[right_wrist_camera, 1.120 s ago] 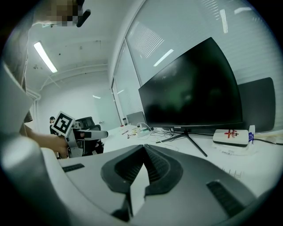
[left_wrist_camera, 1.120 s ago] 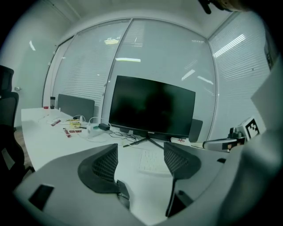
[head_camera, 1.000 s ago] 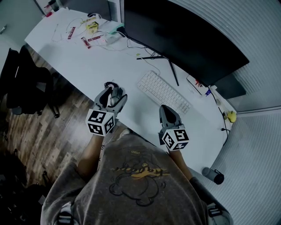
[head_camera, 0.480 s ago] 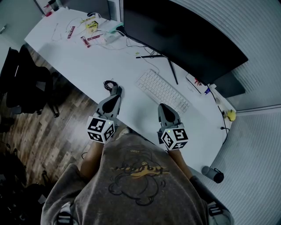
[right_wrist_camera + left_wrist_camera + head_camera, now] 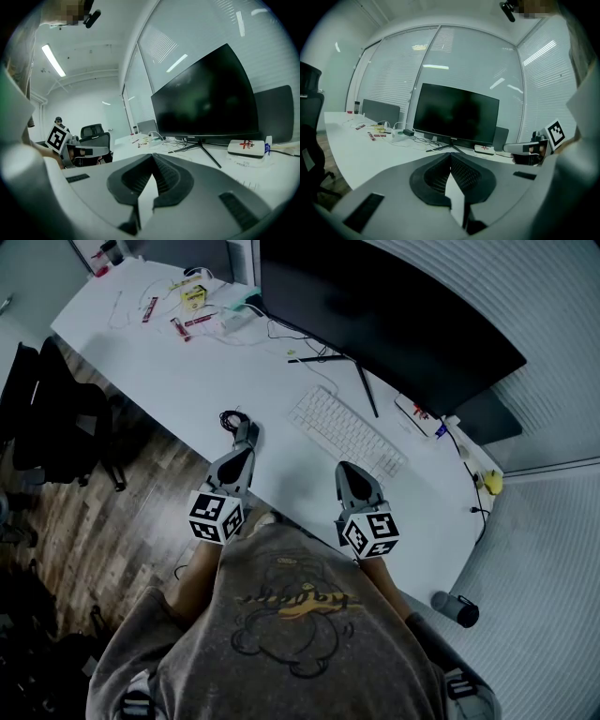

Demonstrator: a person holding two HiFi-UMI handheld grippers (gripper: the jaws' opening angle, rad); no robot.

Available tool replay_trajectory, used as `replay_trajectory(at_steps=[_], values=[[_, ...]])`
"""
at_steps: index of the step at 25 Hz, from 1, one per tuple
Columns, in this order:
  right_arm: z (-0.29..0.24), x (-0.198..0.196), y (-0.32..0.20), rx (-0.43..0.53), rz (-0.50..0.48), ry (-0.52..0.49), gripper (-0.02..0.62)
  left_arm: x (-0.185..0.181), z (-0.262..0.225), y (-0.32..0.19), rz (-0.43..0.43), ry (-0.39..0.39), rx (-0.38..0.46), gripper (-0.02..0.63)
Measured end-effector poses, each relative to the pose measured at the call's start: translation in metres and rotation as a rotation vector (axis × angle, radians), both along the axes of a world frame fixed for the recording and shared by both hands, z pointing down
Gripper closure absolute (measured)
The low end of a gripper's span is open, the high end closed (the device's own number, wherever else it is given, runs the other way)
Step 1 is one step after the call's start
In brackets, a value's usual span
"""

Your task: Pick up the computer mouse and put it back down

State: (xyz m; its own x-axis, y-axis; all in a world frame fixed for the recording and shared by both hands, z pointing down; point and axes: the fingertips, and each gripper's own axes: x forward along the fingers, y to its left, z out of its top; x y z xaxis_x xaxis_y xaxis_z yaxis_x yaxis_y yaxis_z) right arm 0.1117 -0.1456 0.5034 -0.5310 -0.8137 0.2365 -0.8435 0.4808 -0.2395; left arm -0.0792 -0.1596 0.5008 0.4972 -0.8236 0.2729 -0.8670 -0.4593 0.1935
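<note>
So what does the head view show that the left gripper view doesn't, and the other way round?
Only the head view shows the keyboard, the wooden floor and the person's grey shirt. Only the left gripper view shows the ceiling and a head-on look at the monitor. Both show the white desk, the monitor, the right gripper, and the left gripper, its jaws shut on nothing.

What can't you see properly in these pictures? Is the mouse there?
- Mouse: the head view shows only a small dark shape beside the closed, empty left tongs, too small to name. In the left gripper view the tongs' body hides that bit of desk.
- Bits at the desk's far end: too small.
- Monitor: cut off by the head view's top edge.
- White box, right gripper view: red print too small to read.
</note>
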Motion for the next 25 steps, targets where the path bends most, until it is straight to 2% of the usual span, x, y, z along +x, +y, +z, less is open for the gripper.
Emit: replay_trajectory(at_steps=[25], values=[[0.0056,-0.0026,0.006,-0.01,0.011,-0.008,0.592,0.0023,0.0046,0.0064,-0.01,0.015,-0.027,0.586]])
